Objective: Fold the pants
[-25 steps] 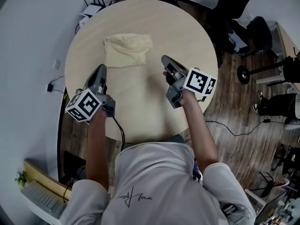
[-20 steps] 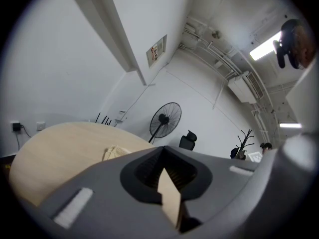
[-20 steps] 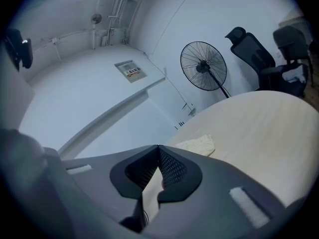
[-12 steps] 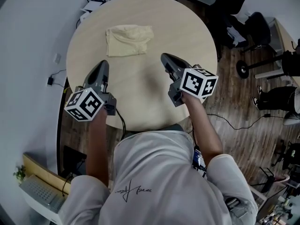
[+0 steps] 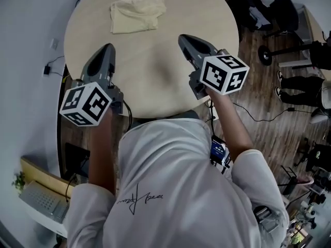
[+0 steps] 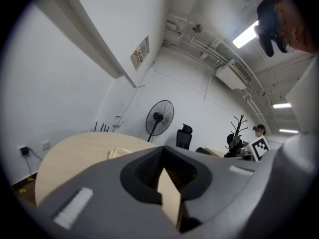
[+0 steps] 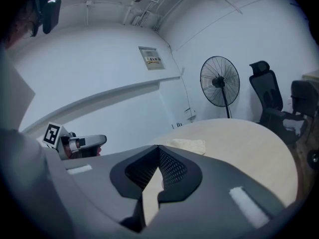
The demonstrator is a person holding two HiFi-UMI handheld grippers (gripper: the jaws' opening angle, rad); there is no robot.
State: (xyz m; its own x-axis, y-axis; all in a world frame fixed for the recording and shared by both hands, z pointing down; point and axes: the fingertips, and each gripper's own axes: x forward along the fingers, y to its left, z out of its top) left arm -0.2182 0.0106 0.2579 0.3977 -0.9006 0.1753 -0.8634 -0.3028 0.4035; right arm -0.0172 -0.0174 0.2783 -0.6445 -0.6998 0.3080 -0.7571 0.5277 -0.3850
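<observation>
Grey, shut tight and empty, your left tongs (image 5: 106, 49) and right tongs (image 5: 184, 39) hang over the near half of the round pale-wood desk (image 5: 155, 71). The folded cream pants (image 5: 137, 14) lie far left. Beyond stands a fan (image 7: 220, 81), with dark plank floor (image 5: 269, 112) to the right.

I see my white short-sleeved shirt (image 5: 170, 190) with small dark script (image 5: 138, 200). My left gripper (image 5: 107, 47) and right gripper (image 5: 182, 37) are dark grey tapered shells, each bearing a white cube (image 5: 85, 104) with black square markers. A black cable (image 5: 126, 119) leaves the left one.
</observation>
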